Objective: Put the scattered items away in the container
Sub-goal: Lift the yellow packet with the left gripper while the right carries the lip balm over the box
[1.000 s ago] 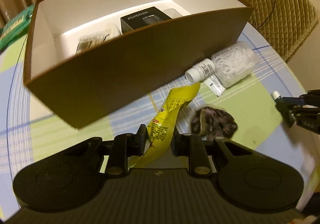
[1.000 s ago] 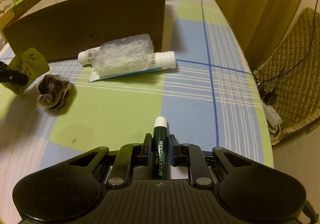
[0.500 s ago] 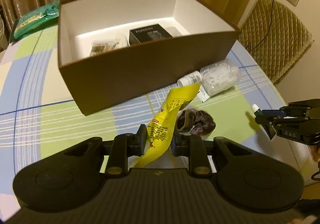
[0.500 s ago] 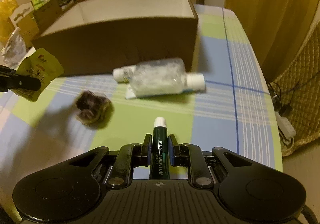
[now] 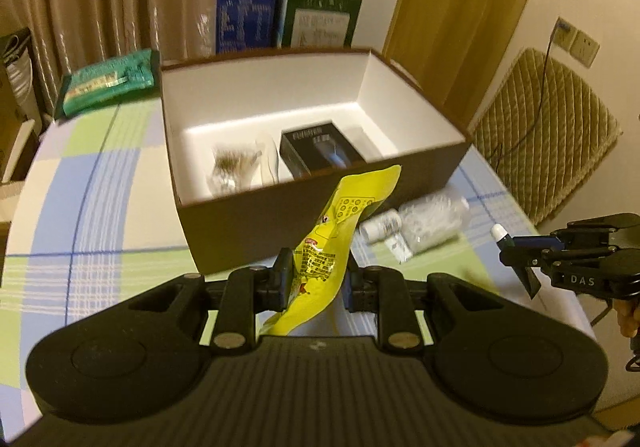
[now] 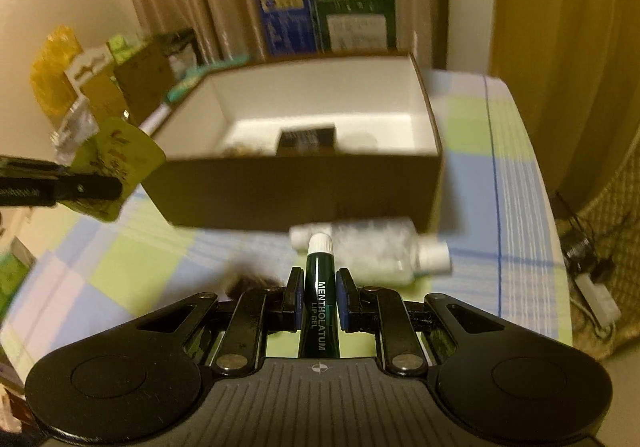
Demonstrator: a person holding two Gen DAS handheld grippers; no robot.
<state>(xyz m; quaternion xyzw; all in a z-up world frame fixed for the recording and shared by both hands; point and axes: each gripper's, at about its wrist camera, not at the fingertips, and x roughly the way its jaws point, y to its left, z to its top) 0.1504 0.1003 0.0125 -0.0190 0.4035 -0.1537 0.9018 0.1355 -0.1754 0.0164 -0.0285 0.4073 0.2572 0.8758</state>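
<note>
My left gripper (image 5: pixel 316 271) is shut on a yellow sachet (image 5: pixel 344 223), held in the air in front of the brown box (image 5: pixel 320 223). My right gripper (image 6: pixel 319 287) is shut on a dark green lip gel tube (image 6: pixel 320 299) with a white cap, also raised before the box (image 6: pixel 304 191). The box holds a black carton (image 5: pixel 320 151) and a clear packet (image 5: pixel 232 163). On the table right of the box lie a clear bag of white bits (image 5: pixel 432 219), a white bottle (image 5: pixel 380 225) and a dark scrunchie (image 6: pixel 248 283).
Blue and green cartons (image 5: pixel 320 15) stand behind the box. A green packet (image 5: pixel 108 83) lies at the table's far left. A quilted chair (image 5: pixel 548 131) stands beyond the right table edge. Boxes and bags (image 6: pixel 100 83) crowd the left side.
Both grippers have risen and pulled back from the table with their items. The box interior now shows more from above. The scrunchie has dropped out of the left wrist view.
</note>
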